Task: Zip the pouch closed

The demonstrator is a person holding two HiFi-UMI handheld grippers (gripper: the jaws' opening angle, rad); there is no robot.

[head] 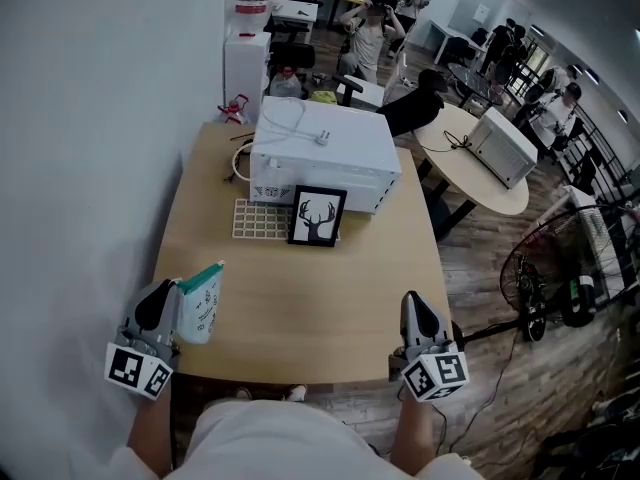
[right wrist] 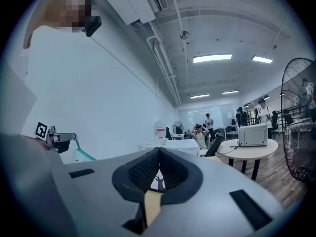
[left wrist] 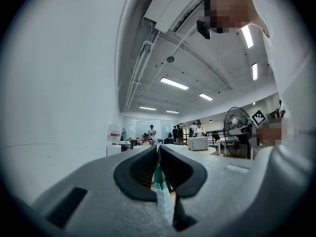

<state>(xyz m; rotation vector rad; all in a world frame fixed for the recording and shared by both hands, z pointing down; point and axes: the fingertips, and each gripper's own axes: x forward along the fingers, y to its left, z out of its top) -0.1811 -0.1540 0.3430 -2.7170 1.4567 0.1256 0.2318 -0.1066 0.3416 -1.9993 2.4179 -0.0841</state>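
Observation:
A small white pouch (head: 200, 306) with a teal top edge hangs over the wooden table's (head: 300, 308) near left corner. My left gripper (head: 170, 290) is shut on its teal edge. In the left gripper view the pouch (left wrist: 162, 194) runs up between the closed pads. My right gripper (head: 412, 303) is over the near right edge, jaws shut with nothing between them, well apart from the pouch. The right gripper view looks level past its own closed right gripper (right wrist: 159, 152) and shows the left gripper (right wrist: 55, 138) holding the pouch (right wrist: 81, 155) at far left.
A white box-shaped appliance (head: 322, 156) stands at the table's far side, with a framed deer picture (head: 318, 216) and a white grid tray (head: 258, 220) before it. The wall (head: 90, 168) runs along the left. A round table (head: 480, 163) and a floor fan (head: 548, 276) are at right.

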